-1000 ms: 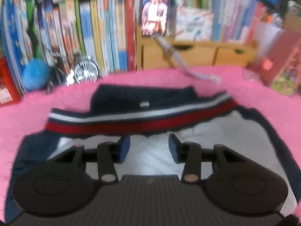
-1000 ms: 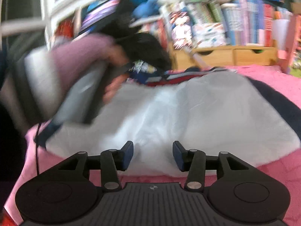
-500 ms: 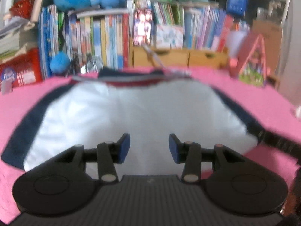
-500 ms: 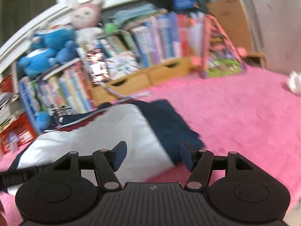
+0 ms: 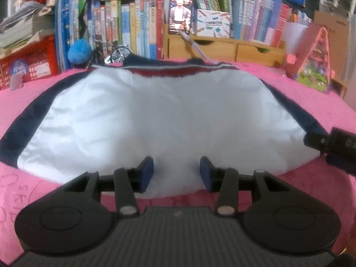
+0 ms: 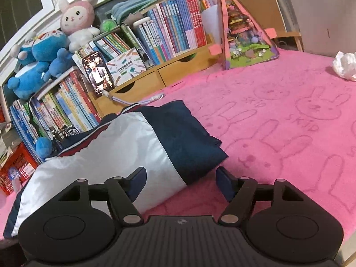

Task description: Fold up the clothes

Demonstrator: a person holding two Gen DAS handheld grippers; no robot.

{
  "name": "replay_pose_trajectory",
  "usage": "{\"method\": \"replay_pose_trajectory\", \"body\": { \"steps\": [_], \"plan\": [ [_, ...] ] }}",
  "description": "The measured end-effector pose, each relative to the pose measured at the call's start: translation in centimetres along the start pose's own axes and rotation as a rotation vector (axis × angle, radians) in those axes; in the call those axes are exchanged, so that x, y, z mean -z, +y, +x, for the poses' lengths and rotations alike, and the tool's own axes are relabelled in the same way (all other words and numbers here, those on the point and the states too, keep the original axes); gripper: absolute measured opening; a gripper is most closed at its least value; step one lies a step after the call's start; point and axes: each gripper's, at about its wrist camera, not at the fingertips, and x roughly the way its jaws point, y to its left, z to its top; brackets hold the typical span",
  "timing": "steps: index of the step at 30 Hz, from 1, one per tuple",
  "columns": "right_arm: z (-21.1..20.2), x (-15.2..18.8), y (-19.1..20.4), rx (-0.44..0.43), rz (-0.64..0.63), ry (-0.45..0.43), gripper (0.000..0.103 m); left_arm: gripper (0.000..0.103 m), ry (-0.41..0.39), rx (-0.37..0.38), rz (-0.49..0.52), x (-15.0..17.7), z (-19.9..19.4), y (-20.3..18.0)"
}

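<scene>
A white garment with navy side panels and a red, white and navy striped band at its far end lies flat on the pink blanket. My left gripper hovers over the near hem, open, with nothing pinched between its blue pads. My right gripper sits at the garment's near right corner beside the navy panel. Its jaws are opening; the corner lies just ahead between them and the pads do not press it. The right gripper's black body shows at the left wrist view's right edge.
Behind the blanket stand packed bookshelves, wooden drawers, a phone on a stand, plush toys and a pink triangular toy house. A crumpled white thing lies far right. A red crate is at left.
The left gripper pulled back from the striped band to the near hem. The right gripper swung away from the person's hand to the garment's right corner, and its jaws widened.
</scene>
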Motion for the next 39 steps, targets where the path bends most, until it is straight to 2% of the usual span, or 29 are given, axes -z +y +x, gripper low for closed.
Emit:
{"method": "replay_pose_trajectory", "body": {
  "steps": [6, 11, 12, 13, 14, 16, 17, 21, 26, 29, 33, 36, 39],
  "plan": [
    [2.3, -1.2, -0.2, -0.047, 0.025, 0.007, 0.071, 0.044, -0.015, -0.012, 0.005, 0.2, 0.1, -0.4],
    [4.6, -3.2, -1.4, -0.185, 0.161, 0.089, 0.071, 0.044, -0.019, 0.008, 0.002, 0.3, 0.1, 0.0],
    [5.0, -3.6, -1.8, -0.205, 0.197, 0.109, 0.067, 0.044, -0.020, 0.010, 0.002, 0.3, 0.1, 0.0],
    [5.4, -4.0, -2.1, -0.215, 0.226, 0.132, 0.055, 0.044, -0.021, 0.012, 0.003, 0.3, 0.1, 0.1],
    [5.8, -4.3, -2.4, -0.218, 0.246, 0.158, 0.048, 0.044, -0.021, 0.013, 0.002, 0.3, 0.1, 0.1],
    [6.2, -4.6, -2.3, -0.204, 0.242, 0.183, 0.027, 0.044, -0.020, 0.021, -0.005, 0.2, 0.1, 0.2],
    [6.3, -4.7, -2.0, -0.198, 0.224, 0.185, 0.025, 0.044, -0.019, 0.031, -0.014, 0.1, 0.1, 0.4],
    [4.8, -5.3, 0.8, -0.176, 0.083, 0.118, 0.017, 0.043, 0.008, 0.145, -0.150, -0.8, -0.5, 3.5],
    [1.9, -6.5, 7.5, -0.185, -0.156, -0.029, 0.015, 0.043, -0.075, 0.129, -0.273, -1.6, -2.8, 9.4],
    [0.5, -6.1, 13.7, -0.232, -0.341, -0.106, 0.014, 0.042, -0.141, 0.108, -0.443, -0.9, -4.0, 14.8],
    [0.3, -3.2, 23.1, -0.340, -0.580, -0.133, 0.014, 0.042, -0.209, 0.073, -0.637, 1.1, -5.8, 21.0],
    [1.1, 0.9, 29.1, -0.424, -0.721, -0.101, 0.014, 0.042, -0.238, 0.055, -0.728, 2.6, -7.0, 24.4],
    [2.3, 5.1, 33.1, -0.495, -0.834, -0.047, 0.014, 0.042, -0.241, 0.058, -0.800, 3.8, -7.7, 26.9]
  ]
}}
